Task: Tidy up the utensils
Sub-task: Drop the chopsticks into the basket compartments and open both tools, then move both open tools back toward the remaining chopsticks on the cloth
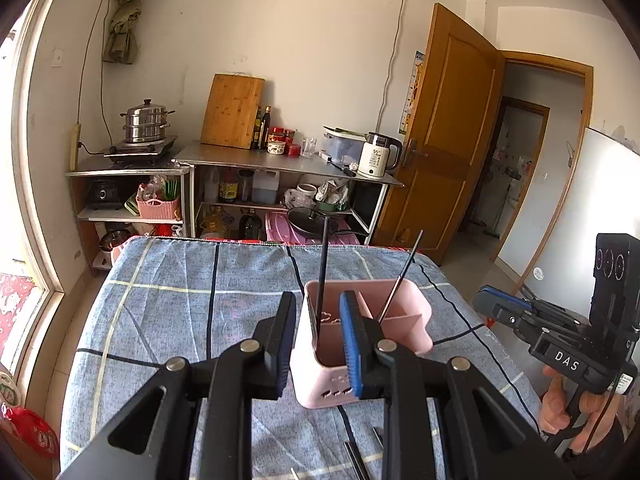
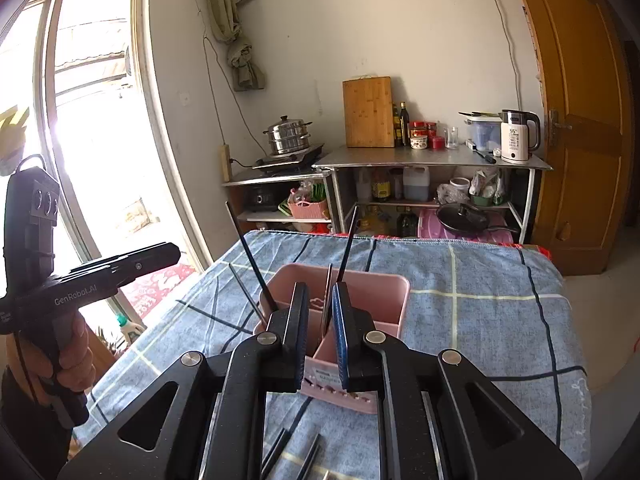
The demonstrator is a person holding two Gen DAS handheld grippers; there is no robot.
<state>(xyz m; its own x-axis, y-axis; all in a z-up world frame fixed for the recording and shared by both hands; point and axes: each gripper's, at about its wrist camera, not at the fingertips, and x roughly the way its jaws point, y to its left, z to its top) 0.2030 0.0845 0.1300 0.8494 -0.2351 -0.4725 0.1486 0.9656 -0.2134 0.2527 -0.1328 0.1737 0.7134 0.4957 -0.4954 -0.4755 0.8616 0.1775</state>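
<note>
My right tool (image 2: 320,334) grips a spoon (image 2: 327,304) upright, handle down, in the pink caddy (image 2: 394,300) on the bench (image 2: 480,300); two chopsticks (image 1: 321,276) lean skyward. My left tool (image 1: 318,344) gapes, straddling the caddy's wall.

I see my right hand-held gripper (image 2: 320,334) poised over the pink utensil holder (image 2: 384,300), its pads nearly together around a thin metal utensil (image 2: 327,300). Two black chopsticks (image 2: 252,260) lean in the holder. My left hand-held gripper (image 2: 160,254) hangs well apart, beside the blue plaid cloth (image 2: 480,300).
</note>
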